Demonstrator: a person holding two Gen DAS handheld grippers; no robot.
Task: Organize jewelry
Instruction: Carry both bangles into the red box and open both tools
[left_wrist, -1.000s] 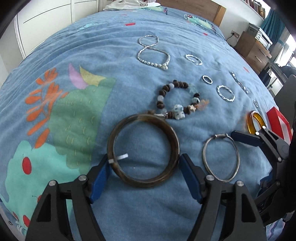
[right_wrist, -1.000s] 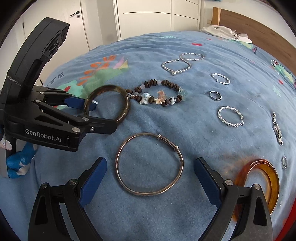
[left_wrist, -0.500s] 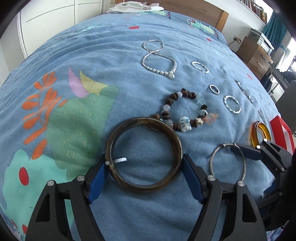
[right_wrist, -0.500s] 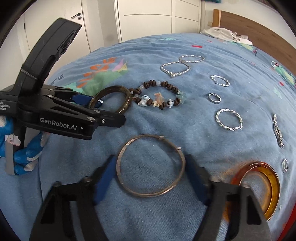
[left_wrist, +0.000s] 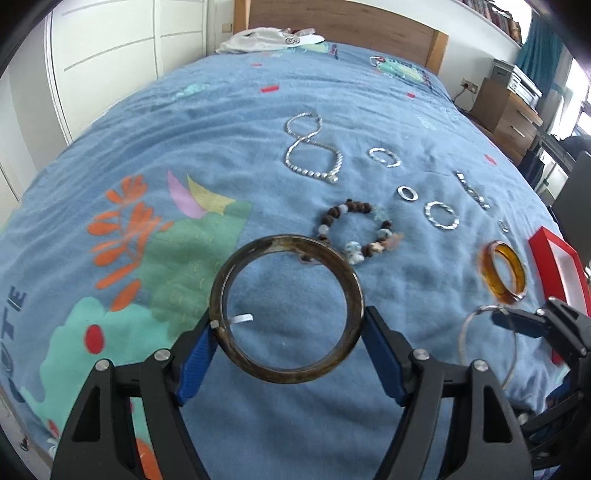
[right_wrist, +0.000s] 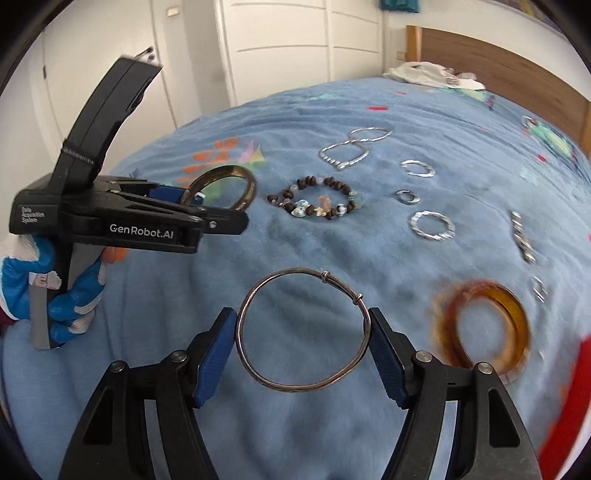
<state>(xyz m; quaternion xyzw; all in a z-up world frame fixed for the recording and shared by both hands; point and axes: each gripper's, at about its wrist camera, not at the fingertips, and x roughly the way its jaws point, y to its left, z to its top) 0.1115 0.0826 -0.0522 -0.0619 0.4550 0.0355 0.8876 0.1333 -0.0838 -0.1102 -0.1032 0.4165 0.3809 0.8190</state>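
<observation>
My left gripper (left_wrist: 288, 332) is shut on a dark brown bangle (left_wrist: 255, 363) and holds it above the blue bedspread (left_wrist: 221, 122). My right gripper (right_wrist: 303, 330) is shut on a thin silver wire bangle (right_wrist: 280, 384), also lifted; this bangle shows in the left wrist view (left_wrist: 465, 332). On the bed lie an amber bangle (right_wrist: 517, 314), a brown bead bracelet (right_wrist: 334, 184), a silver bead necklace (left_wrist: 314, 171), twisted silver rings (right_wrist: 432, 232) and a small plain ring (right_wrist: 406, 201). The left gripper with the brown bangle (right_wrist: 243, 175) shows in the right wrist view.
A red open box (left_wrist: 546, 251) sits at the bed's right edge beside the amber bangle (left_wrist: 513, 266). A silver chain piece (right_wrist: 521, 236) and a small ring (right_wrist: 537, 286) lie to the right. White clothing (left_wrist: 266, 37) lies by the wooden headboard (left_wrist: 332, 22). Wardrobes stand on the left.
Both grippers closed on their bangles and lifted them off the bedspread. Both cameras rose and tilted back.
</observation>
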